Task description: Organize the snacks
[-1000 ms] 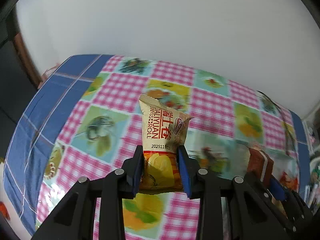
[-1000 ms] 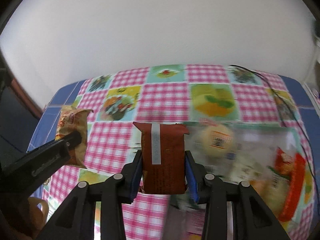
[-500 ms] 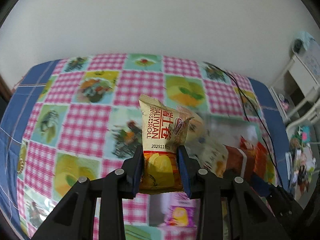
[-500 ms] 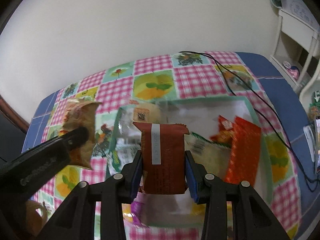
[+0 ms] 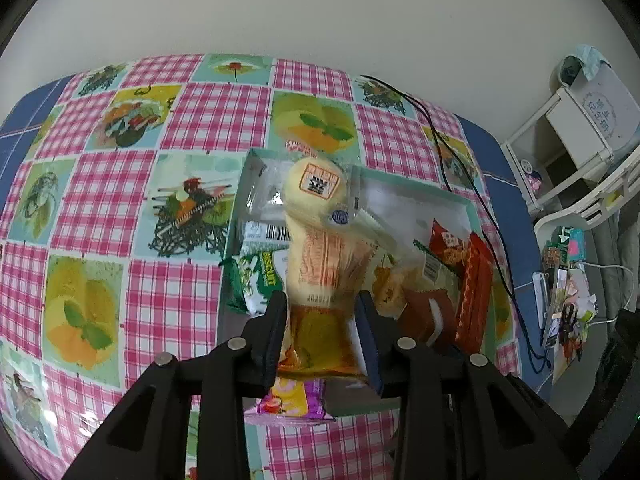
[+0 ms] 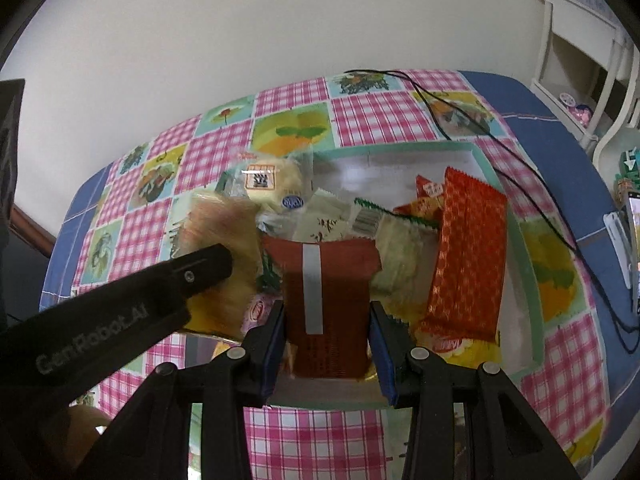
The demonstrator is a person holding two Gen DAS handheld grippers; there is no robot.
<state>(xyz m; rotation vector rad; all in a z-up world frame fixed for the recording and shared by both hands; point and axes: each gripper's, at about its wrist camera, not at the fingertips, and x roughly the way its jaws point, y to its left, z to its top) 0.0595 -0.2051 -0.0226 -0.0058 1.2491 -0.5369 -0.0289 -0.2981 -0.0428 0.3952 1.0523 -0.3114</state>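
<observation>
Over the teal-rimmed tray [image 5: 472, 208], my left gripper [image 5: 322, 308] points down and its jaws are opening. The yellow Swiss roll packet [image 5: 320, 264] is still between them, blurred and slipping loose from the pads. My right gripper [image 6: 328, 312] is shut on a brown-red packet [image 6: 328, 280] with a white stripe, held upright above the tray's near side [image 6: 516, 232]. In the right wrist view the Swiss roll packet [image 6: 224, 232] shows at the left, behind the left gripper's black finger [image 6: 192, 276].
Several snacks lie in the tray: a round yellow bun [image 5: 316, 184], a green biscuit packet [image 5: 260, 280], a red-orange packet [image 6: 468, 256], a purple packet [image 5: 292, 400]. A black cable [image 5: 440, 132] crosses the checked tablecloth. A white shelf [image 5: 580, 132] stands at the right.
Both grippers have swung from the open tablecloth to above the tray, tilting further down. The left jaws have parted a little and the Swiss roll packet now blurs between them.
</observation>
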